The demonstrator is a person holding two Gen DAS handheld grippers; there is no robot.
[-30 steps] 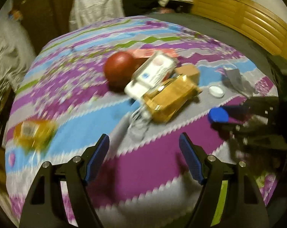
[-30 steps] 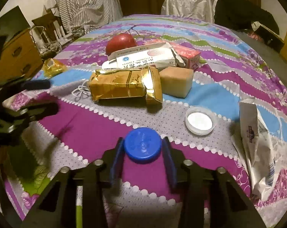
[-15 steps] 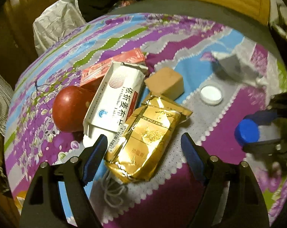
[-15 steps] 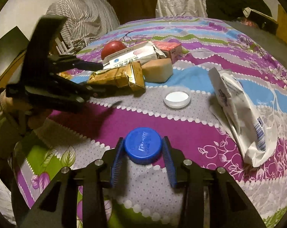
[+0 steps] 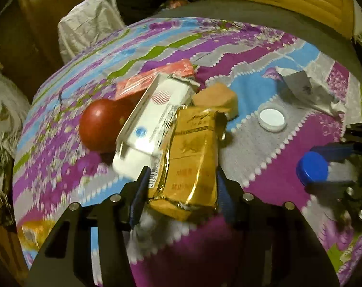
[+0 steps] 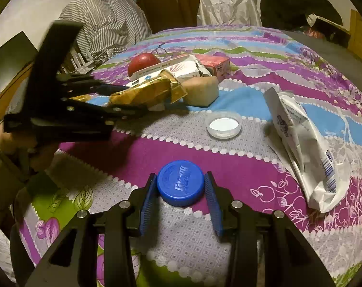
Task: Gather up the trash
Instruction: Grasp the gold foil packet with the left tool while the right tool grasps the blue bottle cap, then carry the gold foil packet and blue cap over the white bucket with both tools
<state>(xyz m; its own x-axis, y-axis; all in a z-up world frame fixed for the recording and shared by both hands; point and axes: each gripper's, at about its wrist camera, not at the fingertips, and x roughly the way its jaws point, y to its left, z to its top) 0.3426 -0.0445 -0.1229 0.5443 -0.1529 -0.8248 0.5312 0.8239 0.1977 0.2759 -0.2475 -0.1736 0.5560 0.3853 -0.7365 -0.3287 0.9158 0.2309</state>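
Left gripper astride gold packet

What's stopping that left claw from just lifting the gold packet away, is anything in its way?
Nothing visible blocks it. The left gripper already has the gold packet between its fingers. The white box lies alongside, apparently touching the packet's edge, and the tan block sits just beyond its far end, so those may shift when it lifts.

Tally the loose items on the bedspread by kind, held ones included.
Bottle caps: 2, the blue cap in the right gripper and the white cap.
Boxes: 2, white box, red box.
Foil packs: 1, gold pack in the left gripper.
Bags: 1, white bag.
Apples: 1.
Sponge blocks: 1.
Total: 8
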